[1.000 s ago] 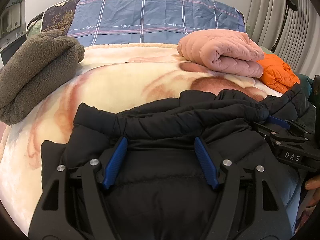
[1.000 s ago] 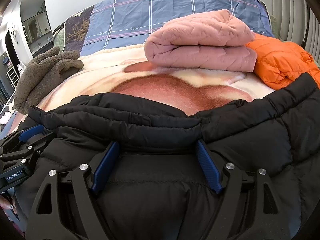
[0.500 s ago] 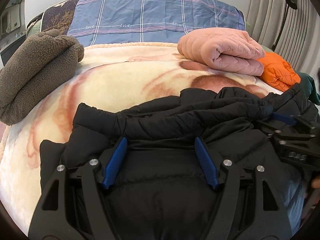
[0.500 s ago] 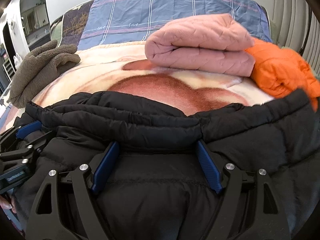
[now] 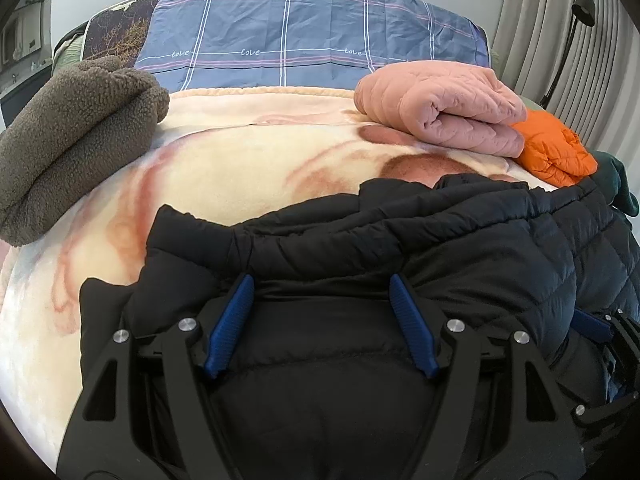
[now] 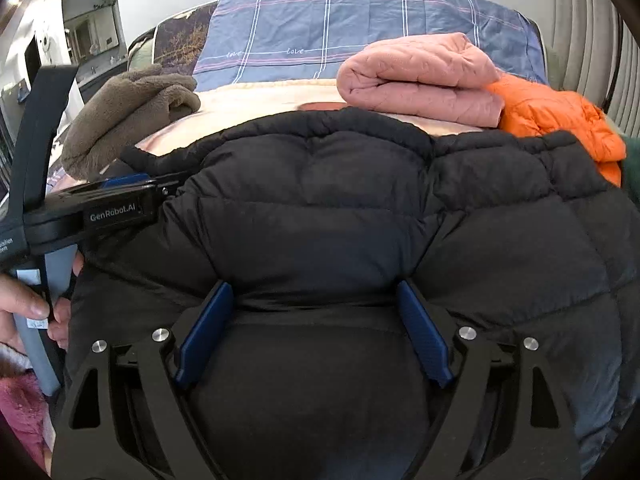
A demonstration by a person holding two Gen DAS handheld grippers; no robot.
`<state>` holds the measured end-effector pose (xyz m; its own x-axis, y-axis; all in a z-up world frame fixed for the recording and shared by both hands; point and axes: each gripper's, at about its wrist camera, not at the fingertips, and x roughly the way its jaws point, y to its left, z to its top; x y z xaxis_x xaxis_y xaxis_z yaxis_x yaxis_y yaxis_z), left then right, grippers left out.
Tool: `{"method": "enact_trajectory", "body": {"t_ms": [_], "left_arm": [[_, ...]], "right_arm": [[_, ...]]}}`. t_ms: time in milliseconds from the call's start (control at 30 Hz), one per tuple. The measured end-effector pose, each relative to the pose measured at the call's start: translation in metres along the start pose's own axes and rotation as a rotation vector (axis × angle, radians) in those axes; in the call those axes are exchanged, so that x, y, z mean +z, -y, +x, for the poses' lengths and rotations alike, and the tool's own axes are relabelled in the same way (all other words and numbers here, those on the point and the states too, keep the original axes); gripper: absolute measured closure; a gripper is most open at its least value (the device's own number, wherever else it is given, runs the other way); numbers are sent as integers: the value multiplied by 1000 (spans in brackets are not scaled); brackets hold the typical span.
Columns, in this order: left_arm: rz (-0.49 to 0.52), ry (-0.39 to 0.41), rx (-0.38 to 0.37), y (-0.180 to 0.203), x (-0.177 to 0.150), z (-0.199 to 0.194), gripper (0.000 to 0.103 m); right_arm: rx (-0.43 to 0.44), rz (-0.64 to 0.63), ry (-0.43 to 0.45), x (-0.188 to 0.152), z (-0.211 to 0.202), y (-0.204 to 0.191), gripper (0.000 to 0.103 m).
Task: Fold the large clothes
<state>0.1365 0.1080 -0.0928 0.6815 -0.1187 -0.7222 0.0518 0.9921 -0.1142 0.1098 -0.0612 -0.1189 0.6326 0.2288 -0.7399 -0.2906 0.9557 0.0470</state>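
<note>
Left wrist view: set low behind the left claw (image 5: 322,280), facing forward across the bed (image 5: 240,176) toward the plaid pillow (image 5: 304,40), very near the black puffer jacket (image 5: 360,248). Right wrist view: mounted likewise behind the right claw (image 6: 314,286), facing the same way, closer still to the jacket, filling most of the frame. Shared by both: jacket, pillow, pink quilted bundle (image 6: 420,76), orange jacket (image 6: 556,120), brown fleece (image 5: 72,136). Left claw seen side-on at the right view's left edge.
</note>
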Motion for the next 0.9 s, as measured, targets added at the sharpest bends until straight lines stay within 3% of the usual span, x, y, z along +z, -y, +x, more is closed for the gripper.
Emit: {"method": "enact_trajectory", "body": {"t_ms": [133,200,267,333,400,567,633,700,767,900], "left_arm": [[1,4,0,0,0,0,31],[-2,5,-2,-1,0,0,31],[-2,6,-3,-1,0,0,31],[-2,6,-5,-1,0,0,31],[0,8,-18,-1,0,-1,30],[3,8,-10,1,-1,-1,30],[2,10,-8,1,-1,-1,30],[1,11,-7,1,-2,-2,30],[3,12,-9,1,-2,-2,30],[8,17,-11,2,-3,-3,30]], "right_arm": [[-2,40,5,-2,-33,3,21],[64,77,28,-13,-61,6,24],[99,36,5,-30,-74,2,29],[102,24,-79,-50,-61,2,34],[102,19,-63,-65,-54,5,34],[112,41,-80,-56,-62,8,42],[123,28,-65,-53,-75,5,58],[126,9,-43,-52,-84,1,66],[138,21,-106,-61,-69,3,65],[134,2,-143,-61,-65,1,63]]}}
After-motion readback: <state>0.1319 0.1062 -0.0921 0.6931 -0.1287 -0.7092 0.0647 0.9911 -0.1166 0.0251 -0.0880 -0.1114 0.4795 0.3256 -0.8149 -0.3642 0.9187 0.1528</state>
